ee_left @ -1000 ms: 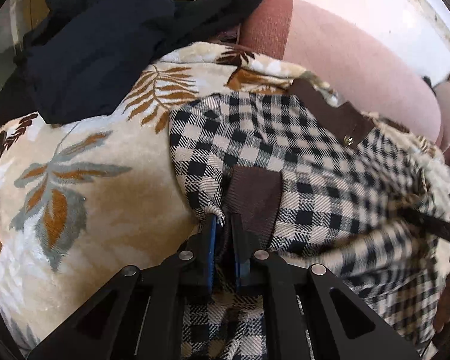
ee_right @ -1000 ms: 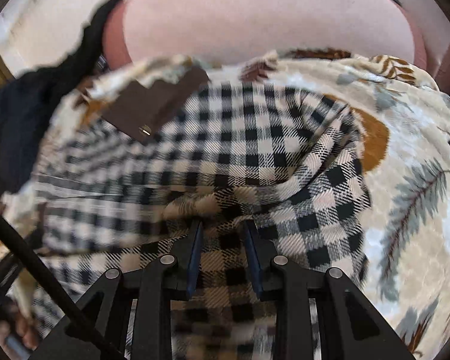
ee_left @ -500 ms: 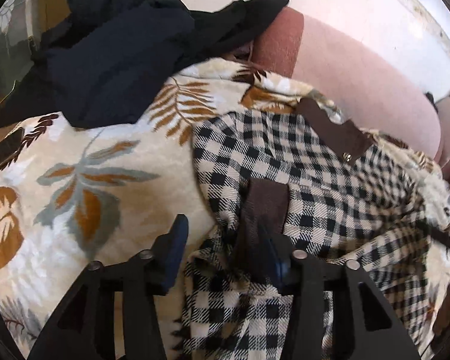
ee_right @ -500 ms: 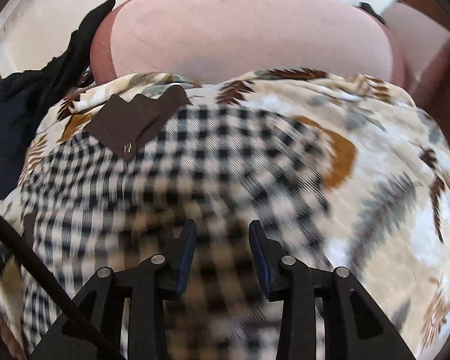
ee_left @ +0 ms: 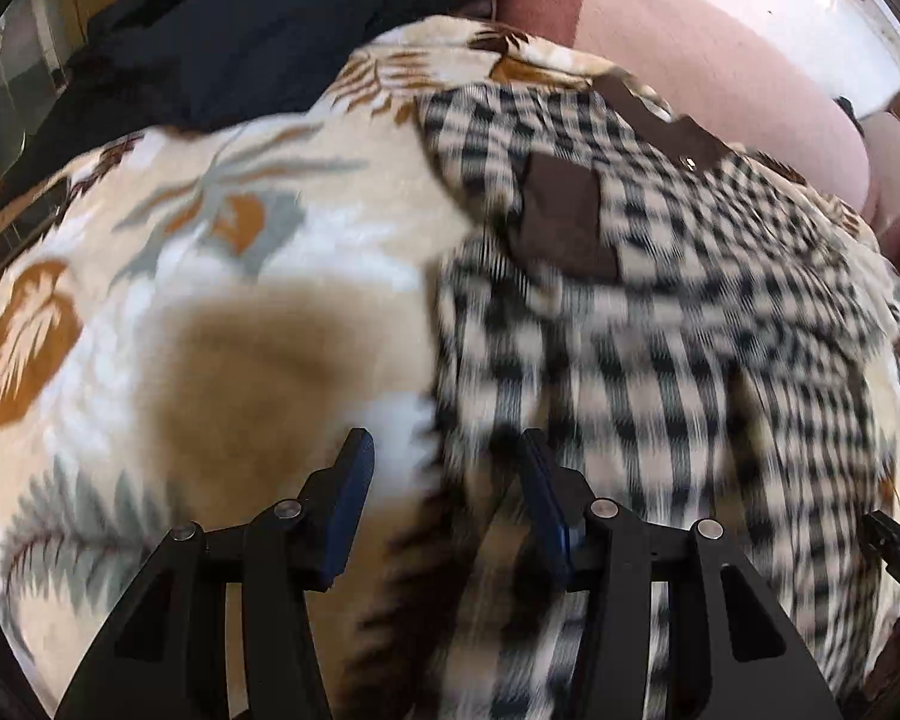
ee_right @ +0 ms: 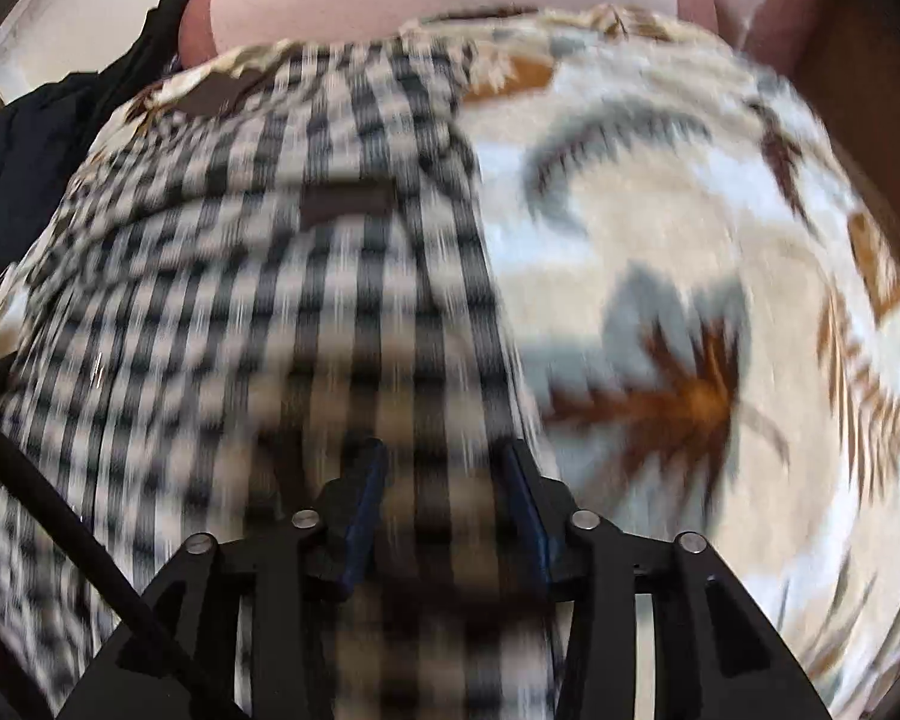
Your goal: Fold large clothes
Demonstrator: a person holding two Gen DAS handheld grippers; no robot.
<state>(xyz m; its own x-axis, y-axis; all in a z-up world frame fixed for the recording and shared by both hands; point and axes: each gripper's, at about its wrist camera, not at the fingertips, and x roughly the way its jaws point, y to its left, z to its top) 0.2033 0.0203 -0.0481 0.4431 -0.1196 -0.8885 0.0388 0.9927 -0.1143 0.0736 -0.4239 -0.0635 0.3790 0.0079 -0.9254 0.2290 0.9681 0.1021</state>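
Checked shirt (ee_left: 660, 312) lies spread on a leaf-print blanket (ee_left: 180, 300) that covers a pink sofa (ee_left: 720, 78), its brown collar (ee_left: 666, 126) up near the backrest and a brown cuff (ee_left: 564, 210) folded in over the left side of the body. A heap of dark clothes (ee_left: 258, 24) sits at the far left end of the blanket, apart from the shirt. Left claw (ee_left: 444, 498) is released, its blue pads spread wide and holding nothing; it hovers over the shirt's left edge where the fabric meets the blanket. Right claw (ee_right: 444, 504) is likewise released and empty, poised above the lower right part of the shirt, close to its straight right edge. Both views are blurred, so fine creases cannot be read. Judging by the sleeve already laid inward, the side folds look done or nearly so, and the step in hand seems to be reaching for a fresh hold lower down. The next move probably calls for each claw to pinch the hem at its own corner, through the shirt alone and not the blanket beneath, then carry it evenly toward the collar.
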